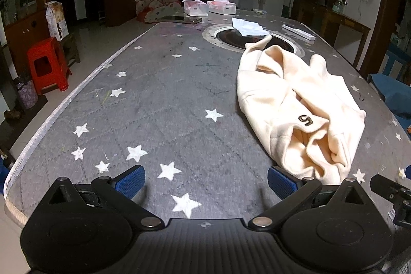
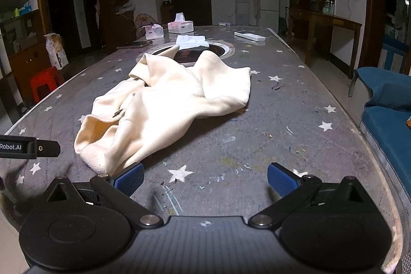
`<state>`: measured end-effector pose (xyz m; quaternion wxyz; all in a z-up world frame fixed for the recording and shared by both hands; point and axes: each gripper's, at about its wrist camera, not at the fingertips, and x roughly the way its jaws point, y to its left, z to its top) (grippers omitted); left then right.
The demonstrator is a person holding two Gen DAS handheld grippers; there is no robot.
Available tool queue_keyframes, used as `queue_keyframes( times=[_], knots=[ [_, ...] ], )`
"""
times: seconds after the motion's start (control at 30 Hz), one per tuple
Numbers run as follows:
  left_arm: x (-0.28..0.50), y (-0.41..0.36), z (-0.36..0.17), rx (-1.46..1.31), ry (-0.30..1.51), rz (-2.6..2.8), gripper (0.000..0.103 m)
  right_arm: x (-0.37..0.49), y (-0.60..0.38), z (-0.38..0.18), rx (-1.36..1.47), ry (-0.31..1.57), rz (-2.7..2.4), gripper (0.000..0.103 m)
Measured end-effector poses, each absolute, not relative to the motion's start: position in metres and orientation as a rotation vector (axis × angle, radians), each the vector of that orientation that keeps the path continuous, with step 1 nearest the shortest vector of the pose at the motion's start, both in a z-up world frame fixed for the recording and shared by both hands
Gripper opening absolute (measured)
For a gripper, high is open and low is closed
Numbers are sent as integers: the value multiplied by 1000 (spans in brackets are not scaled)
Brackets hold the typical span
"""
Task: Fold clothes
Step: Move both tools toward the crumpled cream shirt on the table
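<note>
We hold the left gripper (image 1: 205,181) and the right gripper (image 2: 205,180) low over the grey star-patterned table cover (image 2: 282,125), both spread wide and empty. Just beyond them, the cream fleece garment (image 2: 167,99) lies crumpled and not yet flattened, so all folding remains.

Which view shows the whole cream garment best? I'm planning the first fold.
The right wrist view: the crumpled cream garment lies nearly whole, outline visible. The left wrist view shows it off to the right, foreshortened, near edge partly hidden.
</note>
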<state>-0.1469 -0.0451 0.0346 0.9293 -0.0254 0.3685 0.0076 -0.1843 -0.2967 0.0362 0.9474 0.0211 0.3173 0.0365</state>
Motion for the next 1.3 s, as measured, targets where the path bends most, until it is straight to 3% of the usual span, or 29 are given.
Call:
queue_keyframes(
  times=[1.3],
  knots=[
    [-156, -70, 38, -1, 761, -58, 103, -192, -285, 43, 15, 647, 96, 103]
  ],
)
